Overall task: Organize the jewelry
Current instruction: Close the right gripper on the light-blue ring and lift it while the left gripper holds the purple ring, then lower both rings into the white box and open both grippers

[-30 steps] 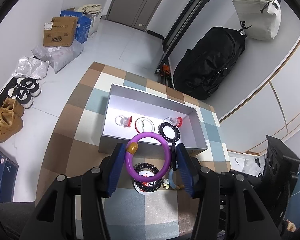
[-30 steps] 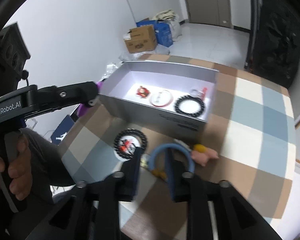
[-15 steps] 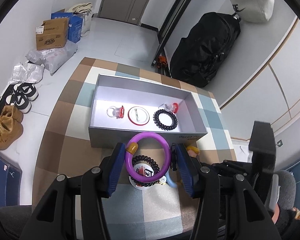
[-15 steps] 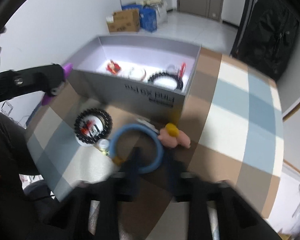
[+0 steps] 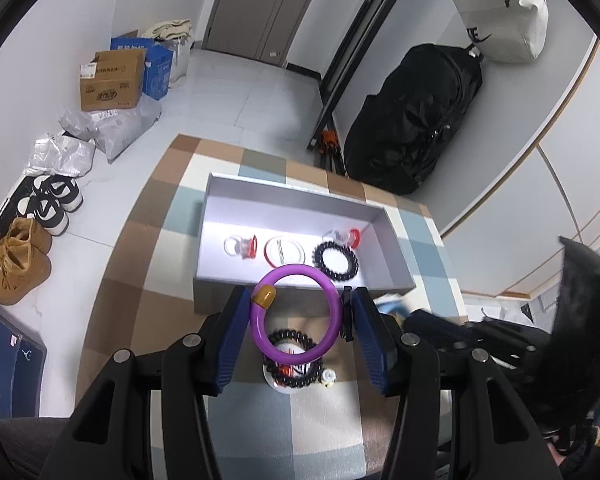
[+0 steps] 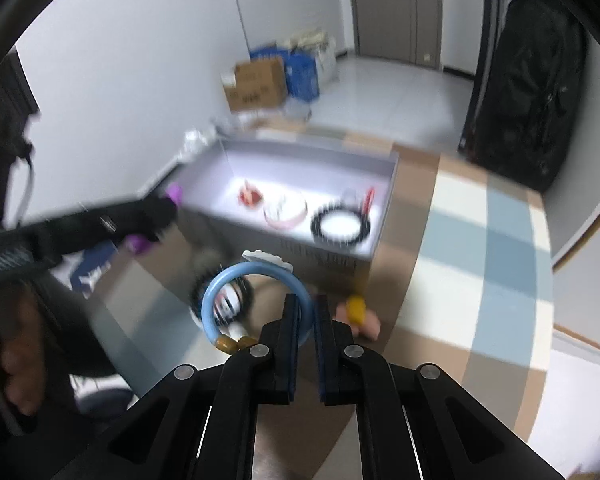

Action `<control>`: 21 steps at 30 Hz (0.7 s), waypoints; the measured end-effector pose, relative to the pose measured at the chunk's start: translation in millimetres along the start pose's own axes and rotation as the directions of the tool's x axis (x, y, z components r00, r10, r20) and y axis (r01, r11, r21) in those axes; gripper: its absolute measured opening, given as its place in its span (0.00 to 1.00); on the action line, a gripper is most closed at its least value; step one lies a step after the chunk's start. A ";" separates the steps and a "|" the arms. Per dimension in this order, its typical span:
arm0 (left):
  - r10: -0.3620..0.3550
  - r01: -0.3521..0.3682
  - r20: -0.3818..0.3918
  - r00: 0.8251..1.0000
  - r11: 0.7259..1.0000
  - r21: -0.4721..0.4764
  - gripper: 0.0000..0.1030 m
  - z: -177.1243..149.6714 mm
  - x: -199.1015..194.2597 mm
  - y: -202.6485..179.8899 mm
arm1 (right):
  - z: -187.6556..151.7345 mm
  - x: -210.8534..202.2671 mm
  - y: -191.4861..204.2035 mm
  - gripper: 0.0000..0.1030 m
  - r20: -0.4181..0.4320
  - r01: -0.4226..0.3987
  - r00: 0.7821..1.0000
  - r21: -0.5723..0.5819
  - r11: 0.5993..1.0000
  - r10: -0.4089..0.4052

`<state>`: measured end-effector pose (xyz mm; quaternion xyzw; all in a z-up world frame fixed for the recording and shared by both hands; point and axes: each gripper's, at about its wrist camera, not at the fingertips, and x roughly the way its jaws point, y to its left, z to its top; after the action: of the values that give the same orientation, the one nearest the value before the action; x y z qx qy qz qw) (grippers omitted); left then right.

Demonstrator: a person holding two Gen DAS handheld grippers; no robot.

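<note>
My left gripper [image 5: 298, 300] is shut on a purple bangle [image 5: 294, 314] with an amber bead and holds it above the table, just before the near wall of the grey box [image 5: 236, 284]. The box holds a black bead bracelet [image 5: 336, 261], a red ring [image 5: 285, 251] and two clear-and-red pieces. My right gripper [image 6: 307, 310] is shut on a light blue bangle [image 6: 256, 304] and holds it lifted off the table. A black coil bracelet [image 5: 294, 356] lies on a white disc below the purple bangle.
The box stands on a checked tablecloth [image 6: 480, 248]. A pink piece with a yellow bead [image 6: 360, 316] lies on the cloth by the box's near right corner. Shoes, cardboard boxes and a black backpack [image 5: 412, 120] are on the floor beyond the table.
My right gripper has closed on the blue bangle and lifted it off the cloth. My left gripper keeps the purple bangle, hovering just before the box's near wall.
</note>
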<state>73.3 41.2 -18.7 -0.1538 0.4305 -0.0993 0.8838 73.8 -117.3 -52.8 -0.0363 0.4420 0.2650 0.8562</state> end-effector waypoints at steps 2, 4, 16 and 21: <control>-0.002 0.002 0.006 1.000 1.000 -0.003 0.45 4.8 1.8 -0.1 | 7.8 -11.1 -3.9 0.06 0.050 -0.020 0.999 0.026 0.999 0.019; -0.010 0.010 0.005 1.000 1.000 -0.005 0.45 9.7 5.2 0.1 | 12.9 -18.9 -8.7 0.06 0.088 -0.045 0.995 0.048 0.998 0.041; 0.001 -0.001 0.005 1.000 0.999 -0.040 0.45 38.0 29.2 -1.0 | 51.8 -3.9 -34.7 0.06 0.126 -0.071 0.991 0.178 0.981 0.048; -0.011 0.010 -0.018 1.000 0.998 -0.059 0.45 44.6 40.0 0.9 | 63.5 8.5 -43.8 0.06 0.118 -0.075 0.992 0.194 0.978 0.052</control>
<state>133.0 38.1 -22.3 -0.1812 0.4404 -0.0926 0.8745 145.8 -132.4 -28.4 0.0783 0.4182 0.2485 0.8702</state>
